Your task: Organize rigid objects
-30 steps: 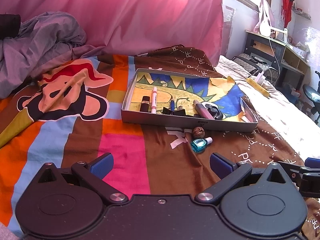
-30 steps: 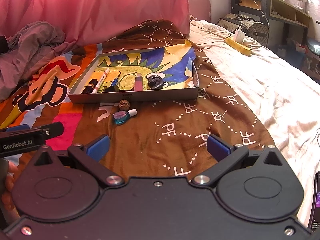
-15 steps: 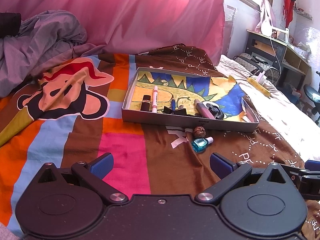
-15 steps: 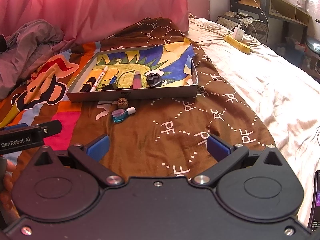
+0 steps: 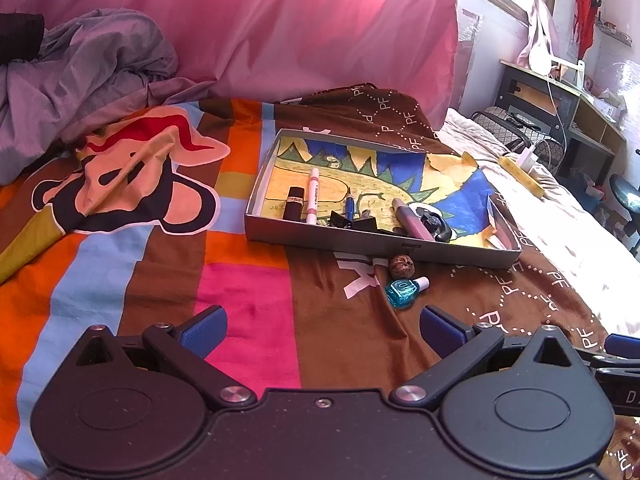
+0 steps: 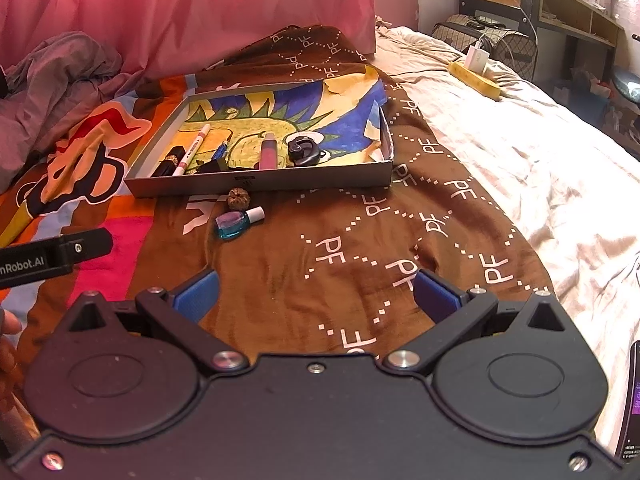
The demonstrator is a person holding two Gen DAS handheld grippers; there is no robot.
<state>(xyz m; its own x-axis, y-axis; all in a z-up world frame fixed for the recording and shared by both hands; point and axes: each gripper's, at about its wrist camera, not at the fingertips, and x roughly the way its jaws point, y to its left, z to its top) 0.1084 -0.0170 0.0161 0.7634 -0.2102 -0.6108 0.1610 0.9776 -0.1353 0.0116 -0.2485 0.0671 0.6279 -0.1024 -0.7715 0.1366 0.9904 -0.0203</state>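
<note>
A grey shallow box lined with a painted sheet lies on the bedspread. In it are a dark lipstick, a white marker, a blue pen, a pink tube and a black round item. Just in front of the box lie a brown walnut and a teal nail polish bottle. My left gripper and right gripper both stand open and hold nothing, short of these objects.
A crumpled grey cloth and a pink curtain rise behind the box. A yellow power strip with a white charger lies on the pale sheet to the right. A desk stands beyond the bed. A phone edge shows at the right.
Both grippers have drifted slightly forward toward the box; the walnut and bottle sit a little nearer in the right wrist view. Nothing was taken hold of.
</note>
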